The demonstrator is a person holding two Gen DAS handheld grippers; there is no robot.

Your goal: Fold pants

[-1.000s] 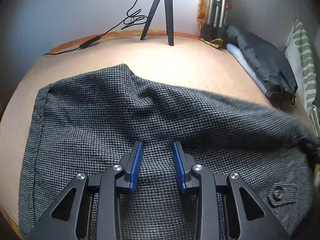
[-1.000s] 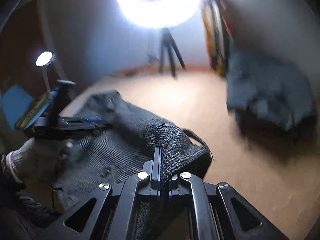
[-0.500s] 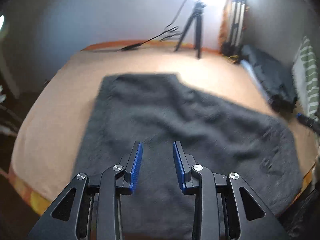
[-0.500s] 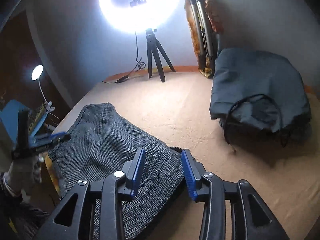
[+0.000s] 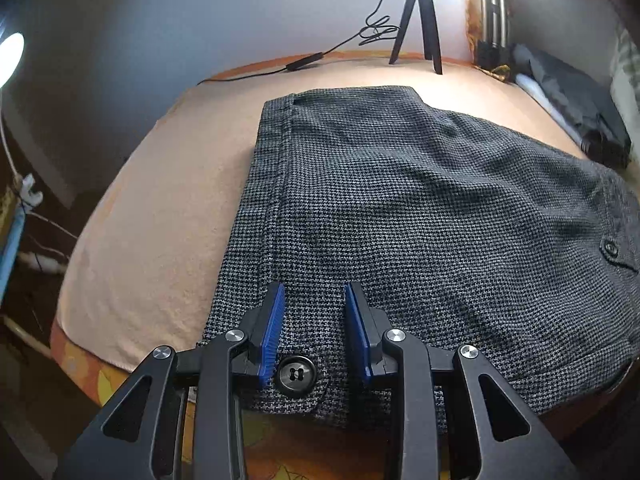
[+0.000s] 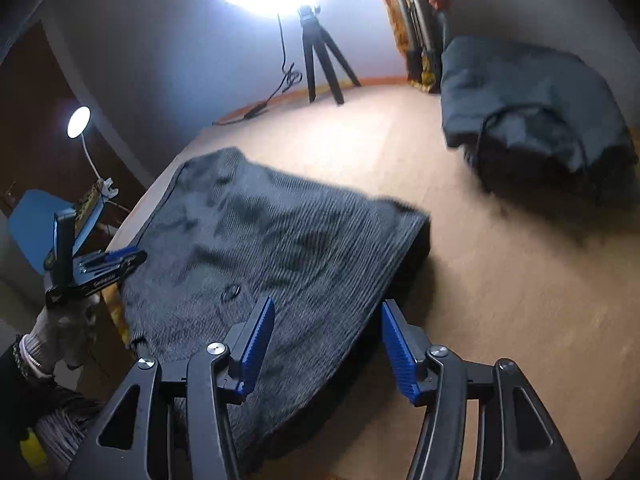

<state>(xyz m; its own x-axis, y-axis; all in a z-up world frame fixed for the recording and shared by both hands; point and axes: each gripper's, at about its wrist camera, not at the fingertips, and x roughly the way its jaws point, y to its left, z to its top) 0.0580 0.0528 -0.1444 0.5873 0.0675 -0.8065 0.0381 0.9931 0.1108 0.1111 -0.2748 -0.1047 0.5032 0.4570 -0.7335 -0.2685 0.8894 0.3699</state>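
Note:
Grey houndstooth pants point(image 5: 420, 208) lie folded flat on a peach-covered surface point(image 5: 160, 216). A black button point(image 5: 298, 376) sits on the near edge, between the fingers of my left gripper point(image 5: 316, 300), which is open and empty just above that edge. In the right wrist view the pants point(image 6: 280, 256) look blurred. My right gripper point(image 6: 326, 312) is open and empty over their near right corner. The left gripper point(image 6: 108, 266) shows there at the left, held by a gloved hand.
A ring light on a black tripod point(image 6: 316, 68) and its cable stand at the back. A dark bag or garment point(image 6: 532, 120) lies at the back right. A desk lamp point(image 6: 78, 122) and a blue chair point(image 6: 32, 220) stand off the left edge.
My right gripper let go of the pants' folded end and opened wide. The pants now lie flat. My left gripper drew back to the near waistband edge, still open.

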